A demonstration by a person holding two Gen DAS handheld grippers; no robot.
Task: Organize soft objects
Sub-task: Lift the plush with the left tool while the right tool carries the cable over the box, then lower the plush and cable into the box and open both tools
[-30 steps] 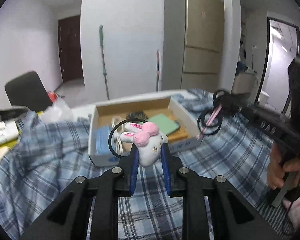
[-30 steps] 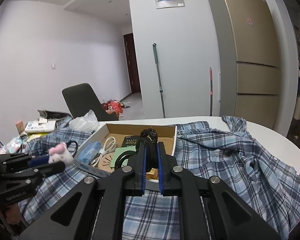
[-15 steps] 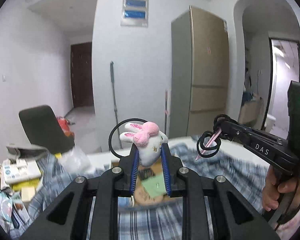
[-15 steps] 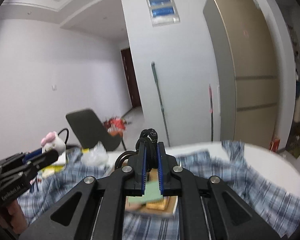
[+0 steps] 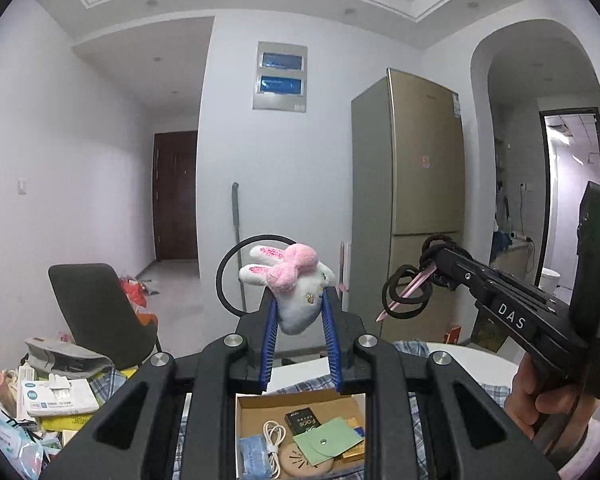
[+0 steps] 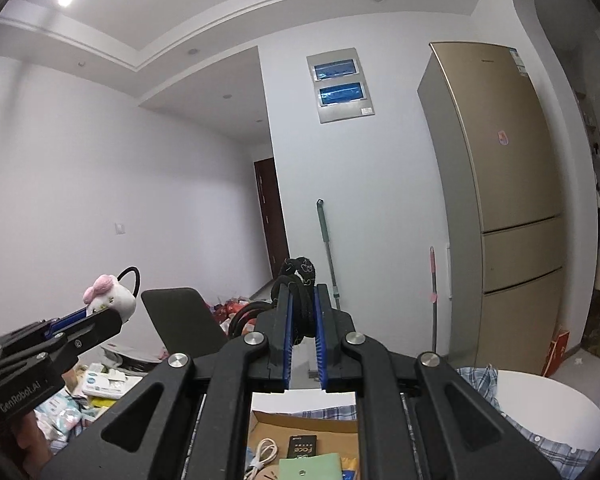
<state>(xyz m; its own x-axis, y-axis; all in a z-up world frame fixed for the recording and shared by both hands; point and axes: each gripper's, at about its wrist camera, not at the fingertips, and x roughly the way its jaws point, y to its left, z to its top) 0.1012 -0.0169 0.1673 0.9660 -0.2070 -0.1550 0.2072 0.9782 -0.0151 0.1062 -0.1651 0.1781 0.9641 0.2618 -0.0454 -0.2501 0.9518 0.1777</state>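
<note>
Room ahead of both grippers is open: white walls, tall gold fridge ahead-right of the left gripper, dark door ahead-left down a corridor. Floor strip in front of the door looks free.

Below both grippers: round white table, its curved edge showing to the lower right of the right gripper, plaid shirt draped over it up to that edge. Black chair sits lower left of the left gripper, with a clutter pile of boxes and packets beside it.

Cardboard box lies directly under the fingers of both grippers, open top, back wall visible. Inside: white cable, black card, green pouch, blue packet. Contents fill most of the floor that shows.

Left gripper is clamped on a white bunny plush with pink bow, held up in the air above the box; a black loop sticks out to its left.

Right gripper is pinched tight on a bundle of black hair ties, also airborne above the box. In the left wrist view the ties hang off its tip with a pink stick through them.

The two grippers are side by side, well apart, clear air between them.
</note>
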